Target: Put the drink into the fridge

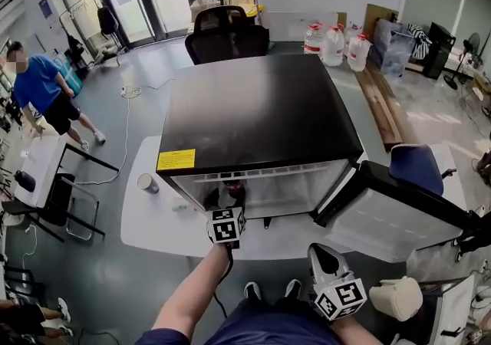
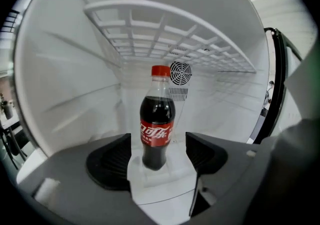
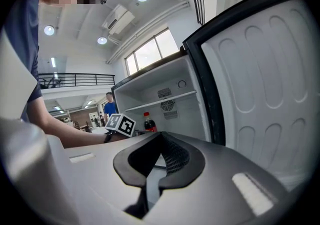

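red-capped cola bottle (image 2: 157,129) stands upright inside the white fridge (image 2: 65,69).

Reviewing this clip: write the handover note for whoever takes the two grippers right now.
Left gripper: open, fingers apart either side of the cola bottle, not gripping it.
Right gripper: shut, empty, held back outside the fridge.
Bottle stands upright on the fridge floor, under the wire shelf.
Done: drink is inside.
Left: draw the left gripper out without tipping the bottle, then probably close the open door.
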`<state>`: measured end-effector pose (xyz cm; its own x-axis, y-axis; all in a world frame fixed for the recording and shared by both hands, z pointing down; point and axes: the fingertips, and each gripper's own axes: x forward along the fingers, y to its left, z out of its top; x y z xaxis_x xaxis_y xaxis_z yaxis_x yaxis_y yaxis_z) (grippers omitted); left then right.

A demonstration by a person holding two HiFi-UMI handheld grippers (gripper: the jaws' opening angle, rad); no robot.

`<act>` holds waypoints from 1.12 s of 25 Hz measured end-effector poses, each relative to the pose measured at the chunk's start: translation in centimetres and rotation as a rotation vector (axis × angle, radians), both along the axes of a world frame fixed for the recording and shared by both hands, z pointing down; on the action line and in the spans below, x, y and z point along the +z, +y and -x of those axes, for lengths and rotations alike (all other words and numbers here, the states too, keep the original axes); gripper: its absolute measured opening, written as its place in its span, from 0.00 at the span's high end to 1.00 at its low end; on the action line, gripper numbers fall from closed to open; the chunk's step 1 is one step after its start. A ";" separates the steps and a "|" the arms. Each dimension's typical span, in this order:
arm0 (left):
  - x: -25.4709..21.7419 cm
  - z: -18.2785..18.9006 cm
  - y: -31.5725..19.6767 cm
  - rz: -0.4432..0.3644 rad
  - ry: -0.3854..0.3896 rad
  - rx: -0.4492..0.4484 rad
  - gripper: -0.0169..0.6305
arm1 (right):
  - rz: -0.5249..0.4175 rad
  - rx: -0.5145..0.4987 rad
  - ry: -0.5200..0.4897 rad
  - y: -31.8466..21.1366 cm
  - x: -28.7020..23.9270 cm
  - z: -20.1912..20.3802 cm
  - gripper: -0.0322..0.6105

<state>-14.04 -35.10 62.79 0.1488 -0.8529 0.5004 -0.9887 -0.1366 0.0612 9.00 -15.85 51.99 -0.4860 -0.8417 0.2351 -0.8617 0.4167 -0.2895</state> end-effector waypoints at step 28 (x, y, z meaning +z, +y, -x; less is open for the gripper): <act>-9.7 0.2 17.3 -0.184 0.258 0.100 0.61 | -0.060 -0.308 -0.047 -3.4 -1.8 10.5 0.95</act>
